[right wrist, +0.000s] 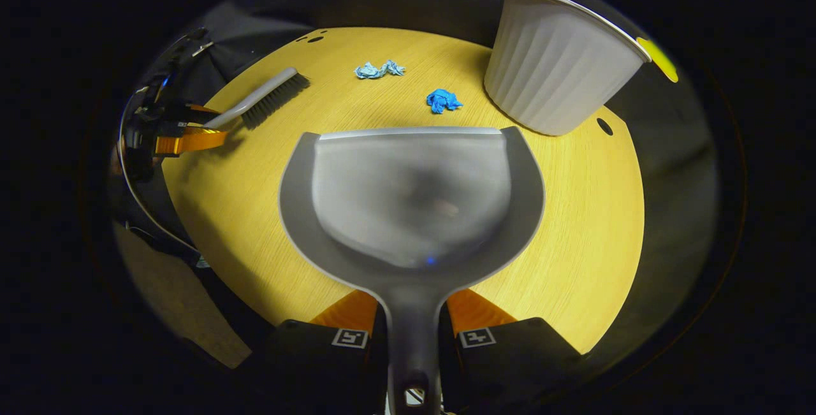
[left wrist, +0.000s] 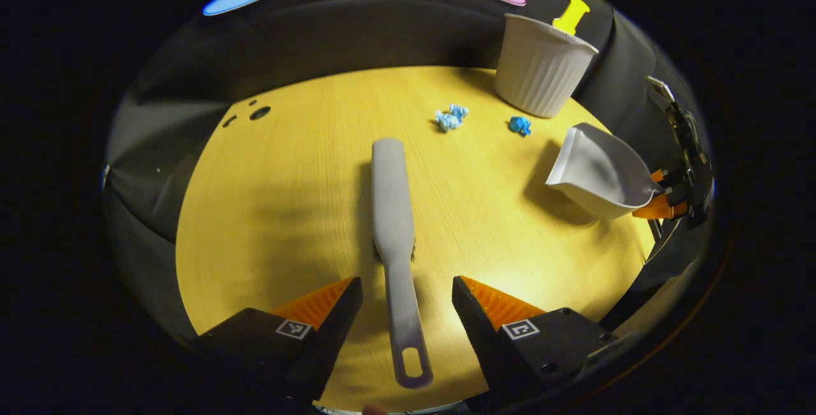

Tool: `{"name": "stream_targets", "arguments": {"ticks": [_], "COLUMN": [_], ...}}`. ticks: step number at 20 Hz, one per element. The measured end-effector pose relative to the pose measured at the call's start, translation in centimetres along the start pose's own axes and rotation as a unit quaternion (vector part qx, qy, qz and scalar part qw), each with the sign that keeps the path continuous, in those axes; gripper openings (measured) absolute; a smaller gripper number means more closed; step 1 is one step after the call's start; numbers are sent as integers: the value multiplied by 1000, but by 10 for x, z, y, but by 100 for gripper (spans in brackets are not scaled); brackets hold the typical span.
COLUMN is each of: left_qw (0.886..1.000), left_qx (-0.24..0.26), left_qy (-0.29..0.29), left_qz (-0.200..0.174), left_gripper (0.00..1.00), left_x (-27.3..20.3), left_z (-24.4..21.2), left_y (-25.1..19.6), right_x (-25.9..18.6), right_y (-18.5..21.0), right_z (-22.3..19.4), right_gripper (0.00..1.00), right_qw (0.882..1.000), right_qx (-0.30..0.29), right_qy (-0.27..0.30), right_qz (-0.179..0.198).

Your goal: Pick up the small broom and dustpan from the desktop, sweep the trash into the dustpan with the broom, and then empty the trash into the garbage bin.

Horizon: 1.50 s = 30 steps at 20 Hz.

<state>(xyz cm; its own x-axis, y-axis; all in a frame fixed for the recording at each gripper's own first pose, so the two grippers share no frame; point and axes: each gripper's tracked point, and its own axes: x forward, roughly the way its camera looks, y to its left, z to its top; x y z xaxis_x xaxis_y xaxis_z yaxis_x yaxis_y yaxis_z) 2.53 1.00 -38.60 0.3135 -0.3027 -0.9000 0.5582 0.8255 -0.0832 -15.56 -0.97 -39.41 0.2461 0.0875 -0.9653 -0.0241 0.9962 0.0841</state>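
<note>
On the desk (left wrist: 268, 211), in the left gripper view, the broom (left wrist: 392, 211) lies flat, its handle running toward the camera and its bristle head farther off. The left claw (left wrist: 408, 303) stands open, one finger to each side of the handle, neither finger touching it. The handle's hanging slot lies nearest the camera, between the finger bases.

Beyond the broom head lie two scraps of trash: a pale blue crumple (left wrist: 451, 116) and, to its right, a darker blue crumple (left wrist: 520, 125). They are apart from each other and from the broom. The bin (left wrist: 542, 64), white and ribbed, stands upright at the far edge of the desk, just beyond the darker scrap.

At the right of the same view the dustpan (left wrist: 599, 173) is held clear of the desk, tilted, casting a shadow beneath it. The right claw (left wrist: 663, 198) grips it at the handle end.

The right gripper view confirms this: the right claw (right wrist: 411, 322) is closed on the dustpan (right wrist: 411, 204) handle, both fingers pressing its sides. The pan's mouth faces away, toward the trash. The darker scrap (right wrist: 443, 101) lies just beyond the pan's front lip; the pale scrap (right wrist: 379, 71) is farther off. The bin (right wrist: 554, 71) stands to the right, the broom (right wrist: 261, 99) far left, with the left claw (right wrist: 188, 131) at its handle.
</note>
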Motion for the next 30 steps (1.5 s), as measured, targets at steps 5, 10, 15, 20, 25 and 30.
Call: {"name": "stream_targets", "arguments": {"ticks": [5, 10, 15, 20, 25, 30], "left_qw": [1000, 999, 999, 999, 998, 995], "left_qx": [5, -10, 2, -2, 39, 95], "left_qy": [25, 46, 42, 23, 0, -8], "left_qz": [1, 18, 35, 29, 43, 32], "left_gripper": [89, 63, 32, 32, 32, 28], "left_x": [18, 32, 41, 52, 82, 120], "left_z": [0, -4, 8, 52, 120, 169], "left_y": [-3, 2, 12, 16, 21, 2], "right_x": [1, 5, 7, 11, 19, 26], "right_y": [0, 1, -2, -19, -38, -39], "right_z": [0, -1, 0, 14, 18, 20], "right_gripper": [37, 36, 36, 37, 36, 37], "right_qw": [1000, 1000, 999, 997, 994, 994], "right_qx": [-6, -11, -38, -66, -73, -71], "right_qy": [0, 10, 22, 42, 74, 83], "right_qz": [4, 12, 17, 19, 16, 28]}}
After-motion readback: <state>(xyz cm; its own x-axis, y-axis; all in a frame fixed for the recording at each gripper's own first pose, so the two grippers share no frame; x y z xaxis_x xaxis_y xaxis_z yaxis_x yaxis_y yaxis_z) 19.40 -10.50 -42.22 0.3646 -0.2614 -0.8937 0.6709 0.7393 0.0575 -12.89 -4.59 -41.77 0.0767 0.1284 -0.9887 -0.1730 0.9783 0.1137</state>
